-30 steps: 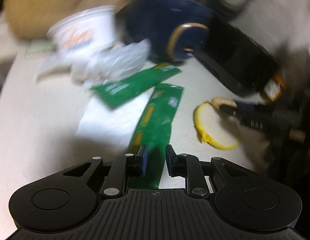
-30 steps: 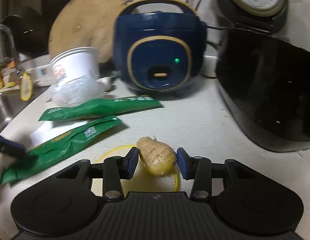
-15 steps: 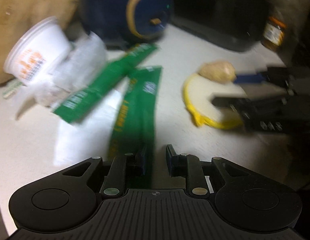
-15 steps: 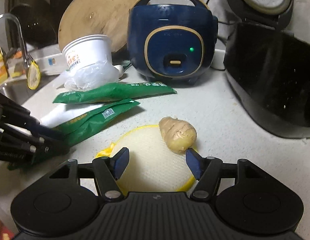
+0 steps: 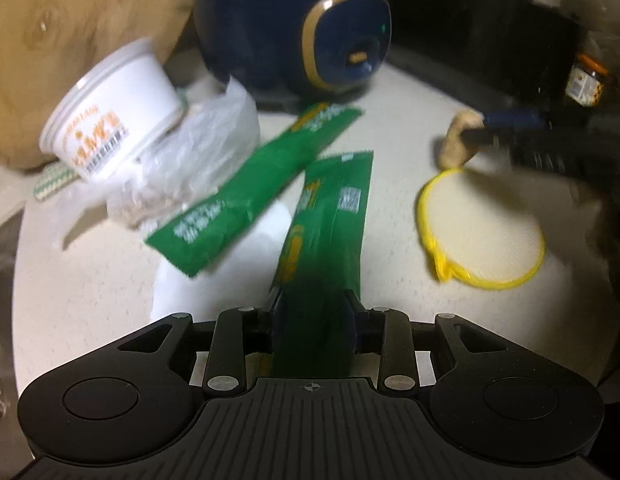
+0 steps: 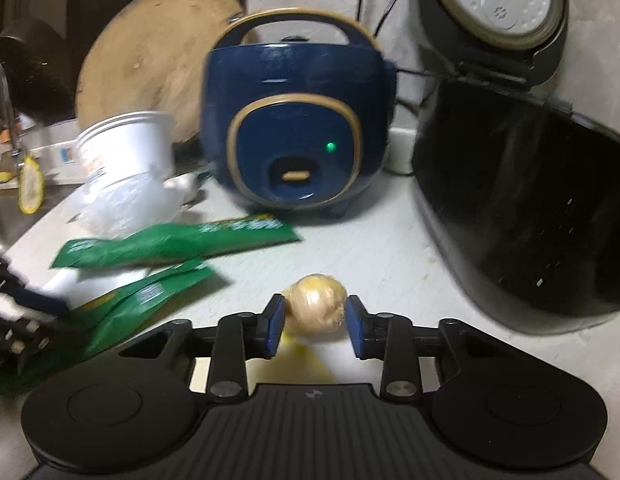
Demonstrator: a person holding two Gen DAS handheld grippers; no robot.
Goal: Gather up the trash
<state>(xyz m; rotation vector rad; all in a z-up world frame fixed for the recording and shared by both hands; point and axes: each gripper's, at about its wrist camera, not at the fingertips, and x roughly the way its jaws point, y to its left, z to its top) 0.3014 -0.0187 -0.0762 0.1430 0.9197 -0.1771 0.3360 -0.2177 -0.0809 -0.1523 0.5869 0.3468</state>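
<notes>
my right tongs [image 6: 314, 322] have just closed, pinching a knobbly beige ginger piece [image 6: 316, 308]; left tongs [image 5: 314, 320], just widened, straddle a long green foil packet [image 5: 330, 236] on the pale tabletop [image 5: 390, 120].

Blue rice cooker [image 6: 297, 136] with green light, round wooden board [image 6: 149, 60] behind, black cooker [image 6: 518, 200] beside it
</notes>
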